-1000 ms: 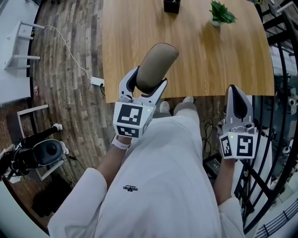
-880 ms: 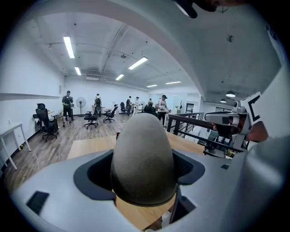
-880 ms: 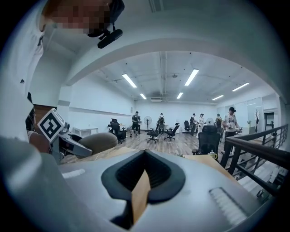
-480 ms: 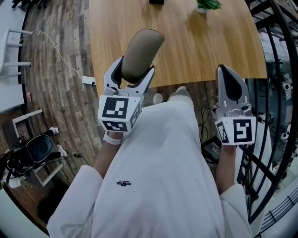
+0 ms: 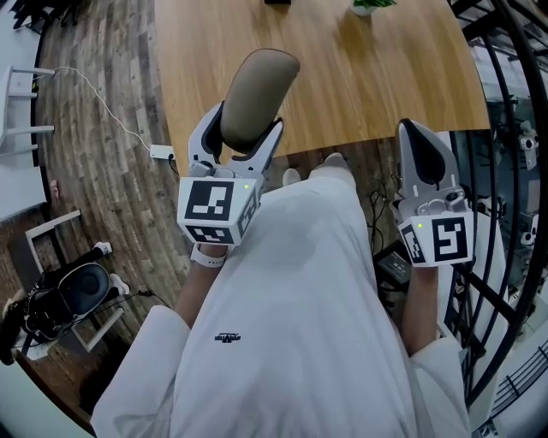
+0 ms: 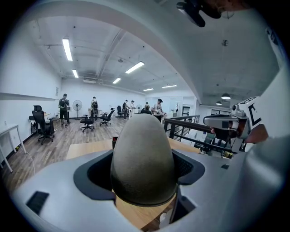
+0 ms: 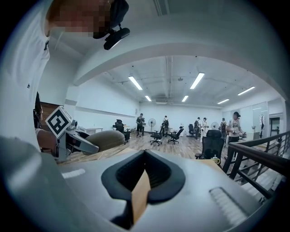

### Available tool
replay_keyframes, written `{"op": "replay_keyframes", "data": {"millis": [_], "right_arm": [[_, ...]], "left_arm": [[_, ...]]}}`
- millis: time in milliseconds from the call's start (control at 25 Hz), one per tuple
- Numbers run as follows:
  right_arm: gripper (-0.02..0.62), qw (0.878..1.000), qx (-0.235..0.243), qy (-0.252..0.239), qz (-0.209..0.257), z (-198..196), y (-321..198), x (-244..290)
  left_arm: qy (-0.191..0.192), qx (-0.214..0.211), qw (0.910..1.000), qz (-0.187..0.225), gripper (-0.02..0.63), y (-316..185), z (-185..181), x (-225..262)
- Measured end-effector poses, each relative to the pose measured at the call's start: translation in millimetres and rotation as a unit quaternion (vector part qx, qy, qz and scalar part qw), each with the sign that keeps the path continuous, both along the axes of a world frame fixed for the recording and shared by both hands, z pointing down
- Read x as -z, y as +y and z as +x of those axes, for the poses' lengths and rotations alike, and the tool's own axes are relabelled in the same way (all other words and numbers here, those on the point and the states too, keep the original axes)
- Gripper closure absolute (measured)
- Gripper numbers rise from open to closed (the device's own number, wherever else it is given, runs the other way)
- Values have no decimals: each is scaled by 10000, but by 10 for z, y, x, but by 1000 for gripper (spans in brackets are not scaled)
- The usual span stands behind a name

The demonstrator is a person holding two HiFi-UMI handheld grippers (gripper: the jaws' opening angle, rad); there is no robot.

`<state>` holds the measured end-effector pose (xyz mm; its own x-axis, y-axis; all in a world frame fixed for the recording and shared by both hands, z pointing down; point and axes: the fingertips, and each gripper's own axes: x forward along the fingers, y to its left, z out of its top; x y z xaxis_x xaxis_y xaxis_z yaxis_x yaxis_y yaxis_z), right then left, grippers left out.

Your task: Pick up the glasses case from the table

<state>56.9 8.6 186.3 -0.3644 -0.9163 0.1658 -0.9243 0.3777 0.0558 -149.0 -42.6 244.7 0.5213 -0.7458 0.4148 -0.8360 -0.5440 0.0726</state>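
Note:
The glasses case [image 5: 257, 98] is a taupe, rounded oblong held in the air over the near edge of the wooden table [image 5: 368, 77]. My left gripper [image 5: 244, 130] is shut on its lower half, one jaw on each side. In the left gripper view the case [image 6: 142, 158] fills the gap between the jaws and hides most of the table. My right gripper [image 5: 421, 141] hangs shut and holds nothing, off the table's near right corner. From the right gripper view [image 7: 144, 181] the case [image 7: 106, 138] shows at the left.
A small potted plant [image 5: 372, 6] and a dark object [image 5: 276, 2] stand at the table's far edge. A black metal railing [image 5: 505, 128] runs close on the right. A power strip with a white cable [image 5: 160, 152] lies on the wood floor at left.
Both grippers sit slightly higher and further left in the head view, and the table has slid toward the top edge. The case stays clamped in the left gripper.

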Motion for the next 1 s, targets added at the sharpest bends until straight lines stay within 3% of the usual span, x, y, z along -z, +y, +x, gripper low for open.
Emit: {"op": "replay_keyframes", "data": {"millis": [280, 1000], "right_arm": [[584, 9995, -265, -146, -77, 107, 3, -50], [584, 9997, -66, -90, -228, -63, 35, -133]], "left_arm": [[-23, -20, 10000, -37, 238, 16, 25, -23], [-48, -125, 9998, -127, 238, 63, 43, -101]]}}
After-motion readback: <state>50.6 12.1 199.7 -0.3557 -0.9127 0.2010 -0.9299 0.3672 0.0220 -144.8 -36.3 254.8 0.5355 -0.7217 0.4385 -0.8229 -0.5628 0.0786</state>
